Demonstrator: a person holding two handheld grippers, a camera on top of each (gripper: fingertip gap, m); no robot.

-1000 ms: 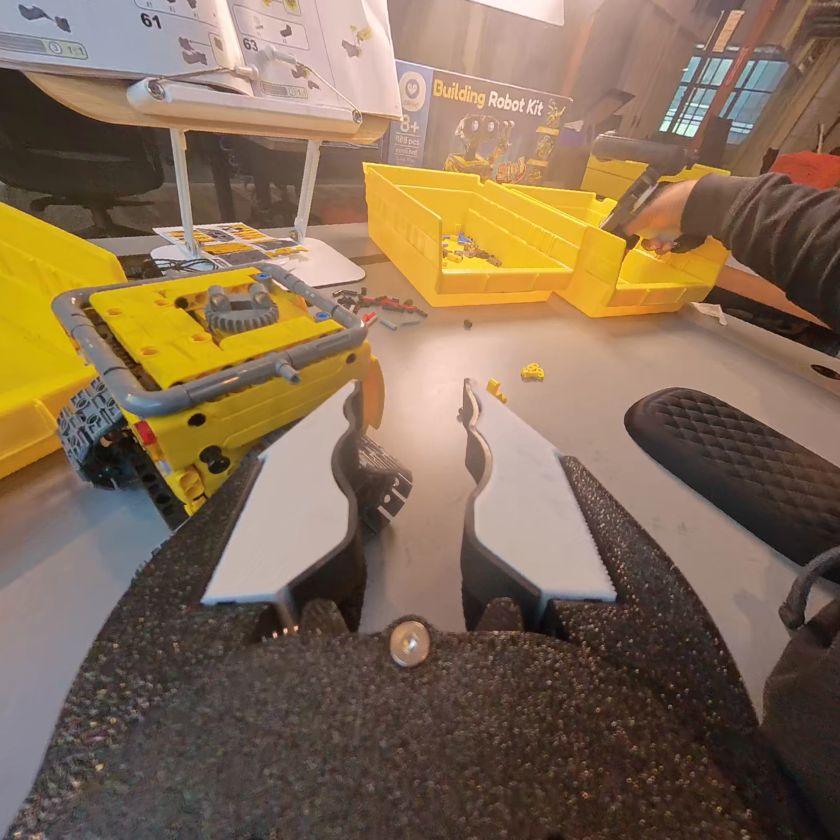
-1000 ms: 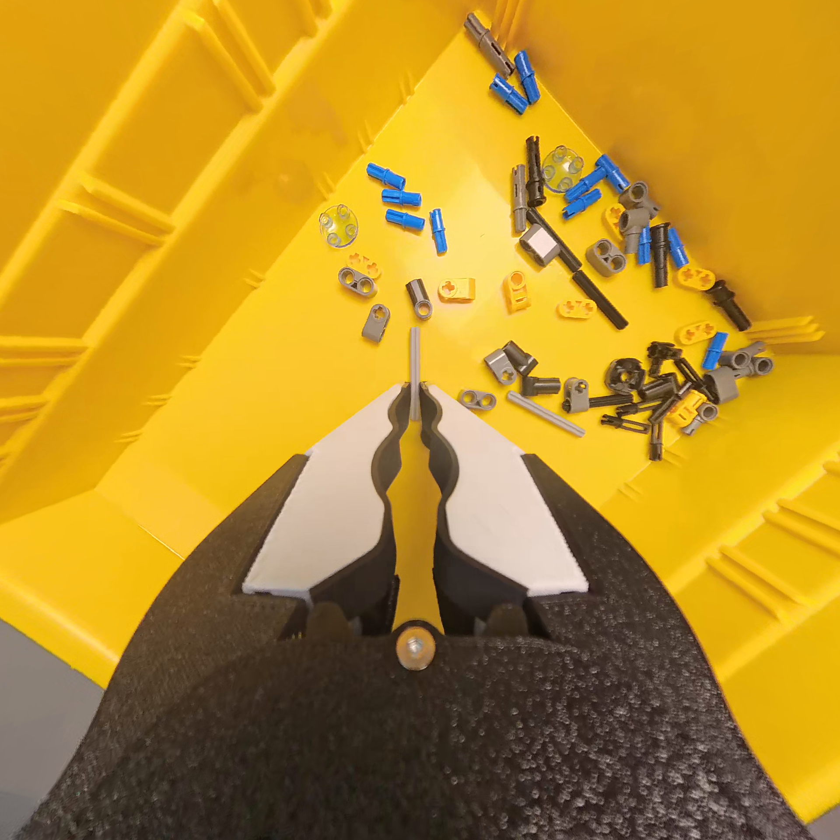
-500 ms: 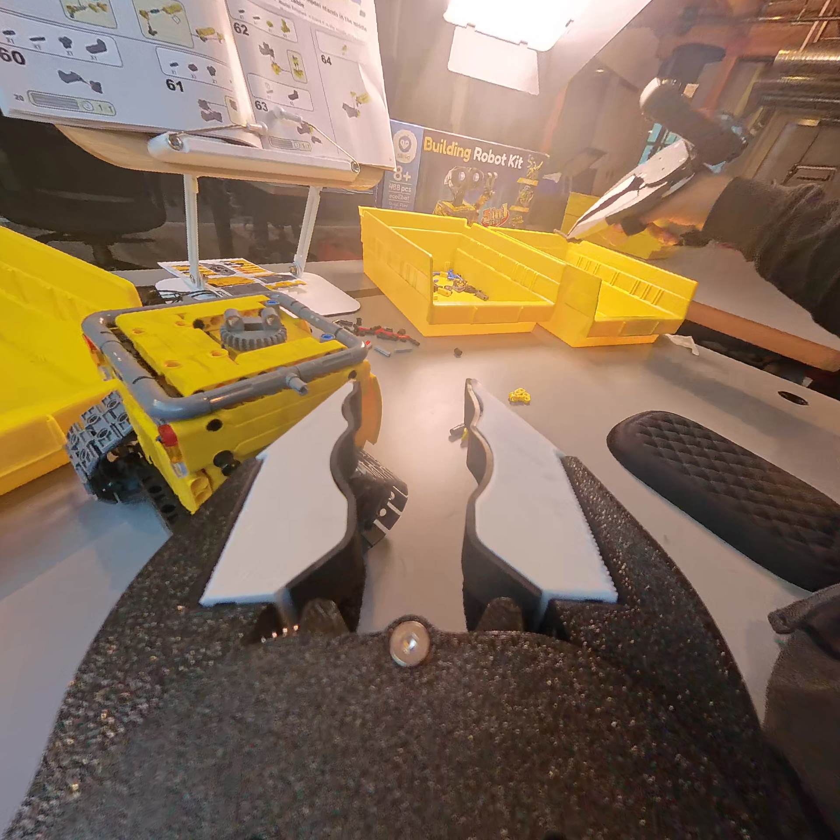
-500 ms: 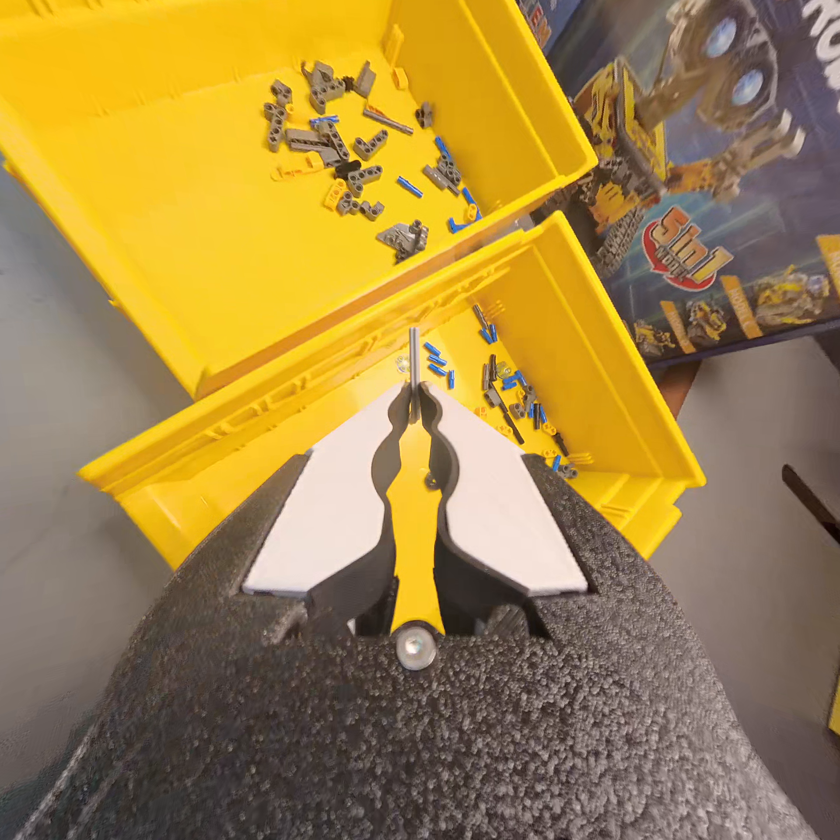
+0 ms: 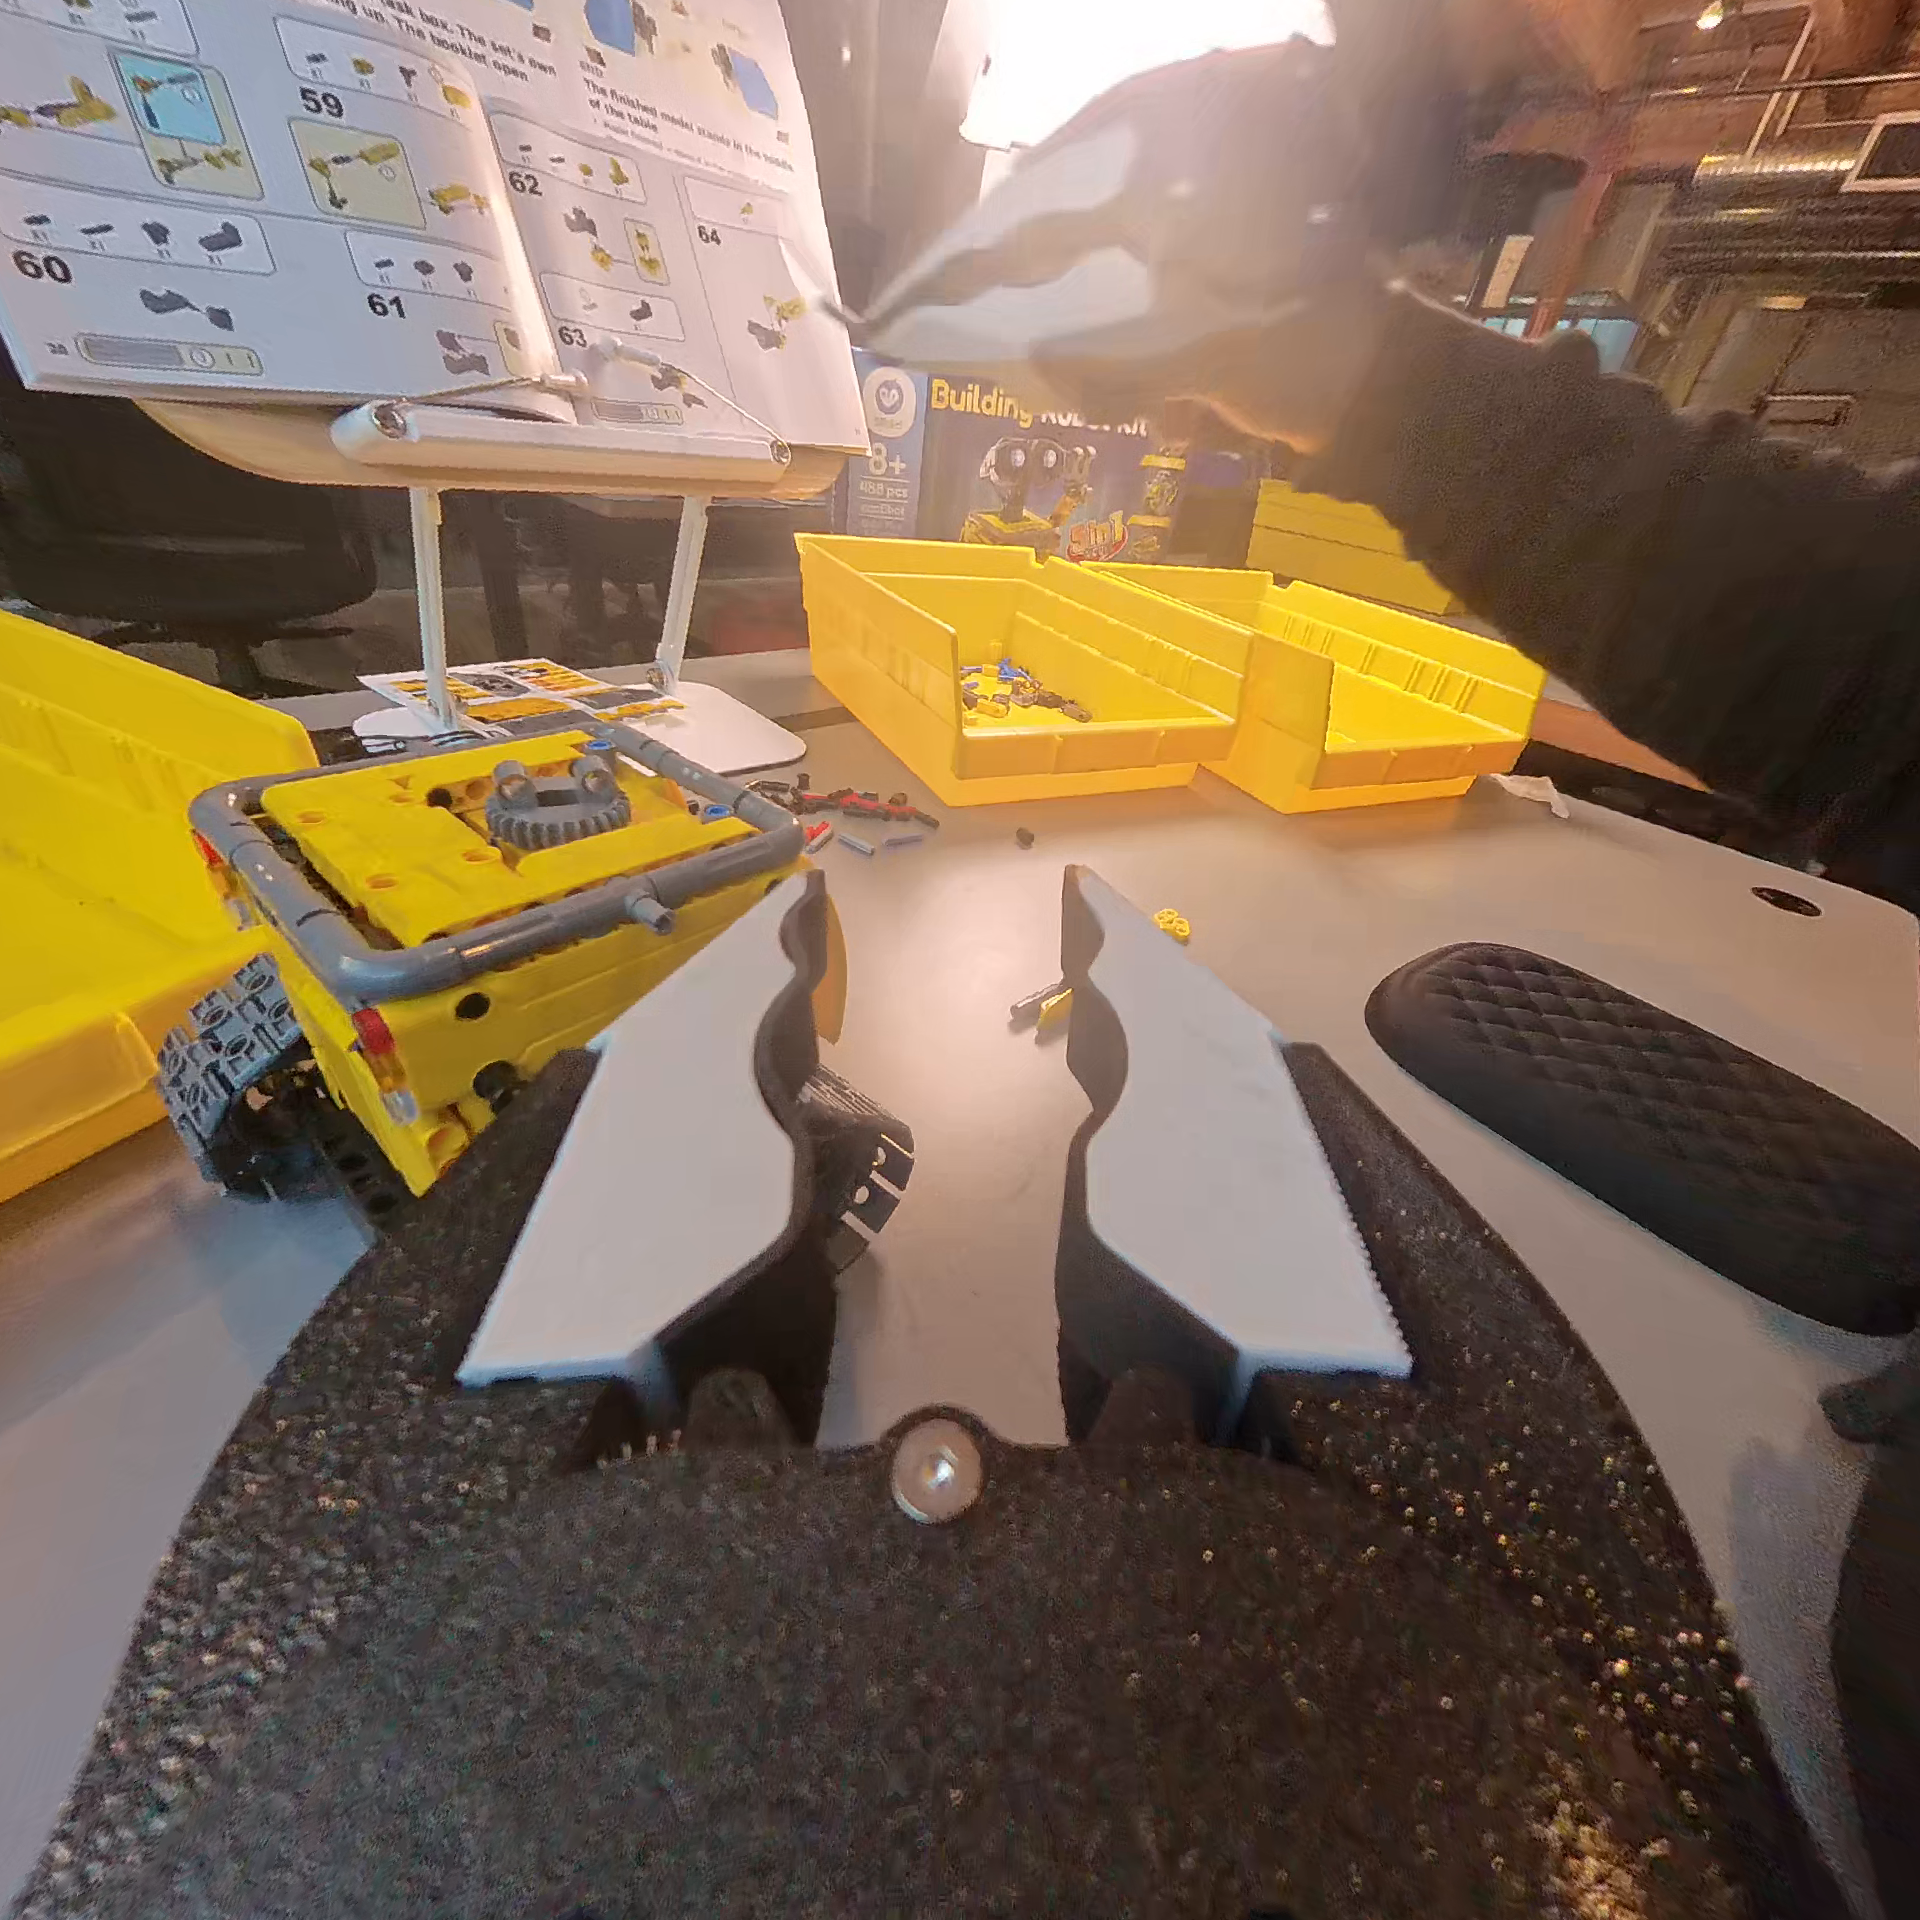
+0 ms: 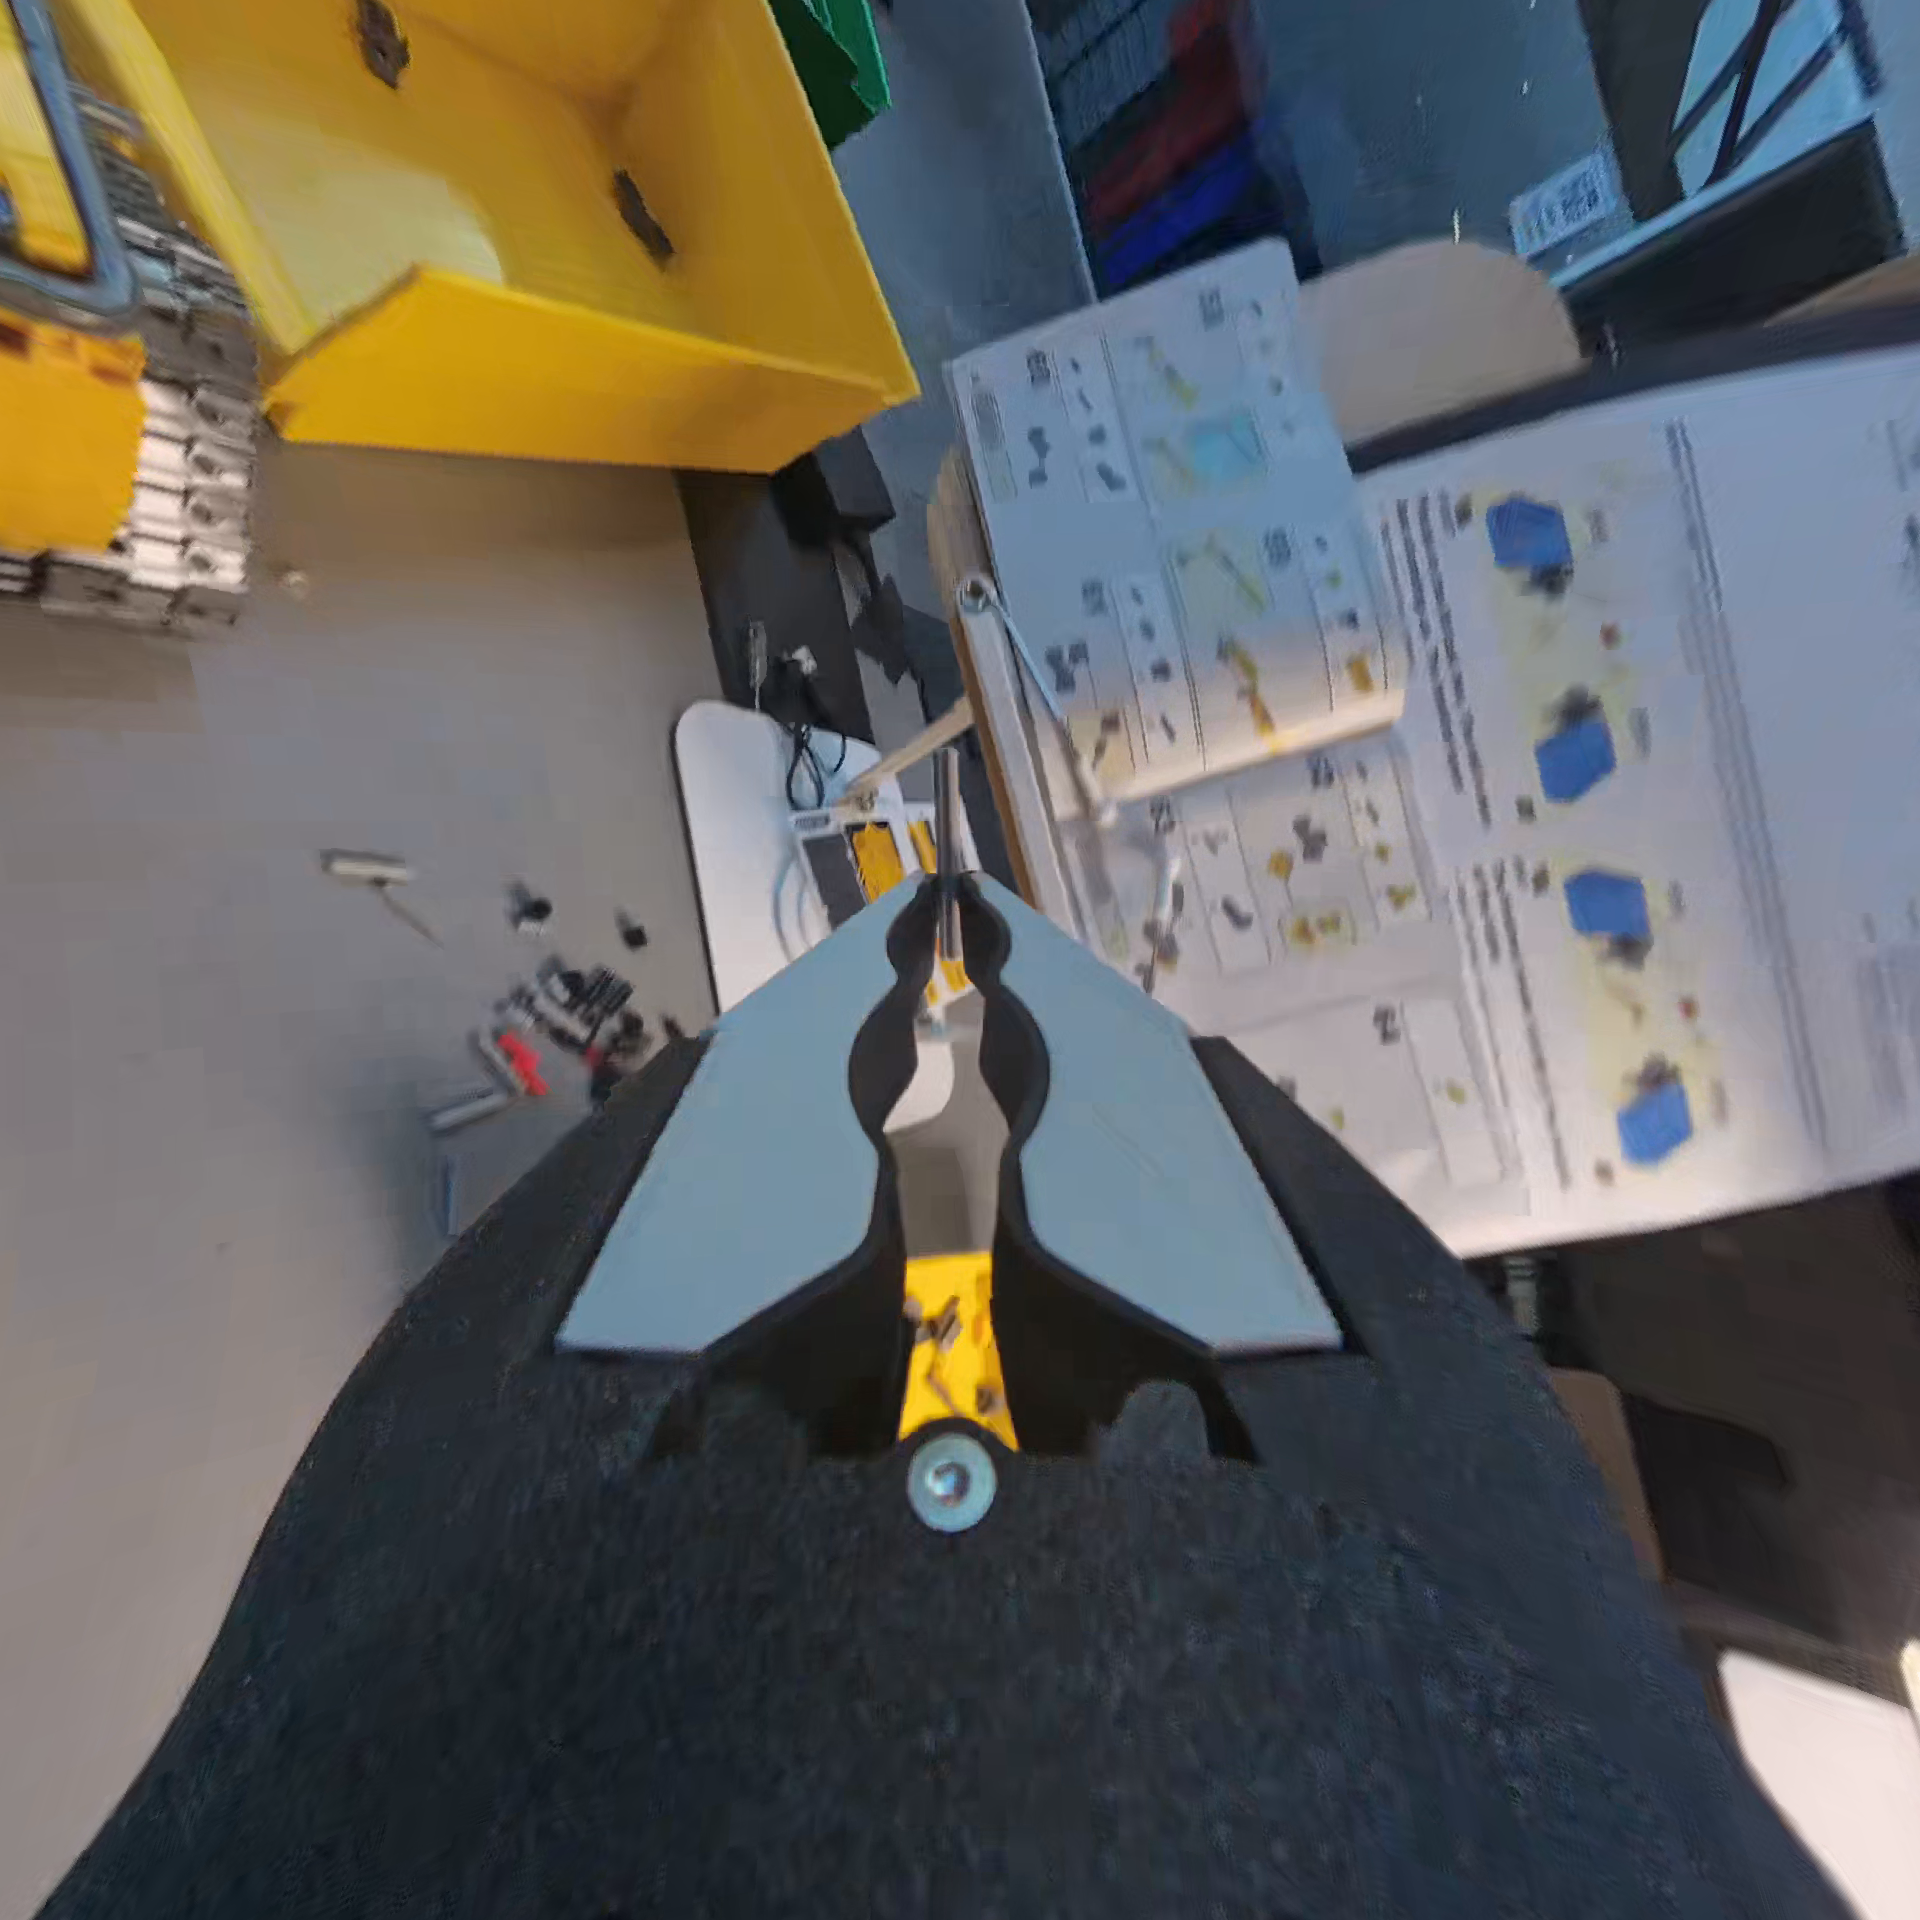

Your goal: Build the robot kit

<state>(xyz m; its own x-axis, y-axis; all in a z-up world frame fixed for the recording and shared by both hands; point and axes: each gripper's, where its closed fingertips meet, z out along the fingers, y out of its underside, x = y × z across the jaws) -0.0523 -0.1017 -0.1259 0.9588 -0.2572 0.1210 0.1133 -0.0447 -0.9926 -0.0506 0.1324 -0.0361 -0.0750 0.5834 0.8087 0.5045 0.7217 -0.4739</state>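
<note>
My left gripper (image 5: 940, 888) is open and empty, low over the grey table (image 5: 1351, 894), just right of a yellow brick-built tracked vehicle (image 5: 499, 914) with a grey rail and a gear on top. Its left finger is close to the vehicle's right corner. My right gripper (image 6: 943, 883) is shut on a thin grey axle rod (image 6: 945, 821) that sticks out past the fingertips. It is held high in the air and shows blurred in the left wrist view (image 5: 997, 281), in front of the instruction booklet (image 5: 395, 208).
Two yellow bins (image 5: 1039, 748) with small parts stand at the back, a kit box (image 5: 987, 468) behind them. Another yellow bin (image 5: 94, 883) is at the left. Loose pins (image 5: 852, 805) lie near the booklet stand (image 5: 561, 447). A black padded rest (image 5: 1662, 1122) lies at the right. Tip to tip, the grippers are about 25 cm apart.
My right gripper has lifted out of the yellow bin with the grey rod and swung up and left toward the booklet. My left gripper stays open beside the vehicle.
</note>
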